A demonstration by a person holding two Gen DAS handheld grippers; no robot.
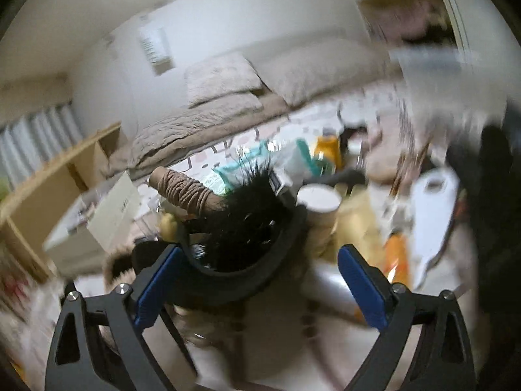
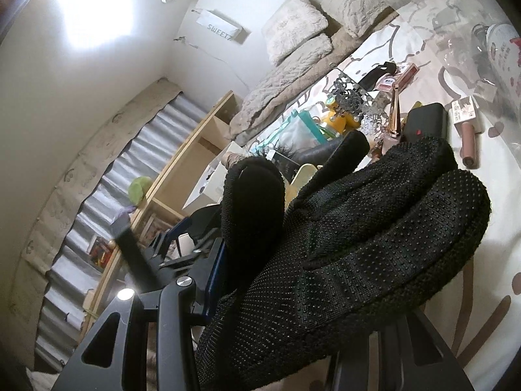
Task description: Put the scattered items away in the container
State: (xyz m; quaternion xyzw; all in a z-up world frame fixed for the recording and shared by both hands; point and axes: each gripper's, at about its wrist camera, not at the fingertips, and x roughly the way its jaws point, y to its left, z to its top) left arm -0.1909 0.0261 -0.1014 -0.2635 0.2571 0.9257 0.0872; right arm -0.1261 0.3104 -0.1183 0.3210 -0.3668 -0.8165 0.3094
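In the left wrist view my left gripper (image 1: 260, 280) is open, its blue pads (image 1: 361, 286) wide apart. Between and just beyond them sits a black round container rim (image 1: 234, 290) with a black feathery item (image 1: 247, 228) and a spool of beige cord (image 1: 185, 192) sticking out. In the right wrist view my right gripper (image 2: 293, 277) is shut on a pair of black dotted gloves (image 2: 358, 244), which hide the right finger. Scattered items lie on the bed: a black case (image 2: 426, 120), a pink tube (image 2: 469, 143), a gold pen (image 2: 395, 110).
A patterned bed sheet (image 2: 488, 195) carries more clutter: a yellow bottle (image 2: 338, 120), a teal pouch (image 2: 299, 130), a white paper cup (image 1: 319, 198) and a white board-like object (image 1: 429, 215). A wooden shelf (image 2: 182, 169) and curtains stand at the left. Pillows (image 2: 296, 29) lie at the far end.
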